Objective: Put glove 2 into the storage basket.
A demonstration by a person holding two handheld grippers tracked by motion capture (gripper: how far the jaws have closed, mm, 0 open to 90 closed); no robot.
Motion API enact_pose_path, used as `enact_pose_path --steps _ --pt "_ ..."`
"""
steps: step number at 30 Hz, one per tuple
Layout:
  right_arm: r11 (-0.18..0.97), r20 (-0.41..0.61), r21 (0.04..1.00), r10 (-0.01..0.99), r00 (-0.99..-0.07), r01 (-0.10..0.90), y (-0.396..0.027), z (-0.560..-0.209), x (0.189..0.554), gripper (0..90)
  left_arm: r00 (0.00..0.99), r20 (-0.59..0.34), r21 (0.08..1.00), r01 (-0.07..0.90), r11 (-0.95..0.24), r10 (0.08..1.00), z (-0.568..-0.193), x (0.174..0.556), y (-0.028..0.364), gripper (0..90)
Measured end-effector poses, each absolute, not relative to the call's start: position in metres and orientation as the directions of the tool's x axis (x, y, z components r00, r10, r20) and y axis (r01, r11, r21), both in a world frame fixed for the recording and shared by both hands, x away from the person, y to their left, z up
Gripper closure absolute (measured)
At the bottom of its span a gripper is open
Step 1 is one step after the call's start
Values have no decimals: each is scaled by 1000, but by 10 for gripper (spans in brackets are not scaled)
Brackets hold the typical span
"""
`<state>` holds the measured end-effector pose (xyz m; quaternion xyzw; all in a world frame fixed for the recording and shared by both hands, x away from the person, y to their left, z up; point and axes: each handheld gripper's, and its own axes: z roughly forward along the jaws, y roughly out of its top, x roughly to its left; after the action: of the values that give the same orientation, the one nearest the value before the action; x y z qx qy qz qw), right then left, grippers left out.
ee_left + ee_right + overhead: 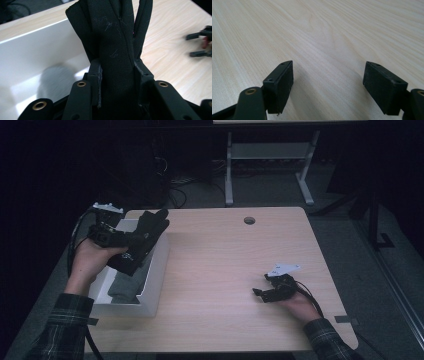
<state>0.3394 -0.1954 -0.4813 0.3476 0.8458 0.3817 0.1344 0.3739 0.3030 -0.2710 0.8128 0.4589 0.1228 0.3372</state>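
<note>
From above, we see our left claw (131, 241) clamped on a black glove (142, 240) over the white box (155, 280) at the table's (225, 265) left edge, a grey cloth (122, 287) lying inside; our right claw (260, 293) rests on the bare wood, well apart; along the left jaws, the glove (115, 50) stands pinched between the pads; along the right jaws, our right claw (328, 87) gapes wide, holding nothing.
</note>
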Motion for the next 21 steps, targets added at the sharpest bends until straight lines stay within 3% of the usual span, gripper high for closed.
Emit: enact_pose_path --steps 8,21 --pt "466 38 738 693 -720 488 -196 -481 339 245 450 -95 617 727 -302 888 -299 376 331 643" --pt "464 40 737 696 -717 492 -196 -481 339 245 379 -113 531 804 -267 918 -356 389 340 635"
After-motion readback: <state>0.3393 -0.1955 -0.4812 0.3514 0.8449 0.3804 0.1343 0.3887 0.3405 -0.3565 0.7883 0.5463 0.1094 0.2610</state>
